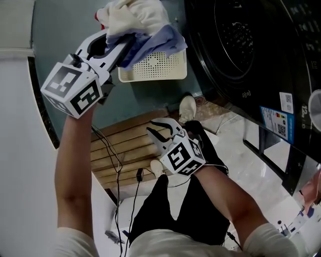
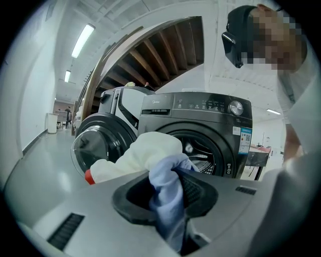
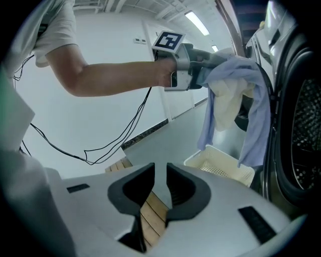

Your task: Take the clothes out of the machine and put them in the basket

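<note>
At the left of the head view, the left gripper [image 1: 120,50] is reaching forward from a bare arm, its jaws clamping a pale blue fabric garment [image 1: 160,42]. Its own view is showing that blue cloth [image 2: 168,201] pinched between the dark pads and trailing down out of them. A cream-white fabric garment [image 1: 133,15] is riding bunched on top of the blue one, with a small red patch showing at its far end [image 2: 89,176].

The two garments are hanging in the air over a cream perforated plastic basket [image 1: 155,68] that is sitting on the floor just beside the machine. In the right gripper view the blue folds [image 3: 258,100] are drooping close to the basket's rim [image 3: 220,163]; whether they are touching it cannot be told.

Nearer the person, the right gripper [image 1: 160,128] is hovering over a slatted wooden pallet [image 1: 125,145], its jaws standing slightly apart with nothing between them [image 3: 160,175].

At the right, the dark front-loading washing machine [image 1: 241,45] is standing with its round glass door [image 2: 95,145] swung open and its drum showing.
</note>
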The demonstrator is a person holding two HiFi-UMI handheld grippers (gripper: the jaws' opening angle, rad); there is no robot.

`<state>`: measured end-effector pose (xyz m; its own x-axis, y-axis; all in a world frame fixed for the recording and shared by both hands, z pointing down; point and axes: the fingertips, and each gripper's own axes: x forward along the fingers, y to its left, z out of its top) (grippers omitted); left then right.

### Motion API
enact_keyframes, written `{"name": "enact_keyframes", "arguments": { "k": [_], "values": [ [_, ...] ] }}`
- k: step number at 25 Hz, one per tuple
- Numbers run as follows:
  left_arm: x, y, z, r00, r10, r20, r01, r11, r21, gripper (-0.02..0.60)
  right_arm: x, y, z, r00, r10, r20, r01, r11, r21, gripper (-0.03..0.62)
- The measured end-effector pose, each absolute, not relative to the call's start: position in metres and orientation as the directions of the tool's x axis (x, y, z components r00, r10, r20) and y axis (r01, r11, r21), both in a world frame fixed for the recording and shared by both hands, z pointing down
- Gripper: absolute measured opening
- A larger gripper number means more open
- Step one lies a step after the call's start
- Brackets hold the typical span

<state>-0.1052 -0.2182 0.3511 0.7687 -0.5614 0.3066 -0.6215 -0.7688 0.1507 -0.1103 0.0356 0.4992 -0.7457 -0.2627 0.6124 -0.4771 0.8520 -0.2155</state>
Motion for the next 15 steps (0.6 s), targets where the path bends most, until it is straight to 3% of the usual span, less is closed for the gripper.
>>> {"name": "enact_keyframes", "arguments": {
  "k": [15],
  "values": [
    [-0.124,-0.227,0.431,0.739,-0.558,0.378,-0.651,-0.736,0.185,0.094,-0.109,0.026,0.494,-0.754,-0.251,0.607,-0.467,0.855,-0.227,0.063]
  ]
}}
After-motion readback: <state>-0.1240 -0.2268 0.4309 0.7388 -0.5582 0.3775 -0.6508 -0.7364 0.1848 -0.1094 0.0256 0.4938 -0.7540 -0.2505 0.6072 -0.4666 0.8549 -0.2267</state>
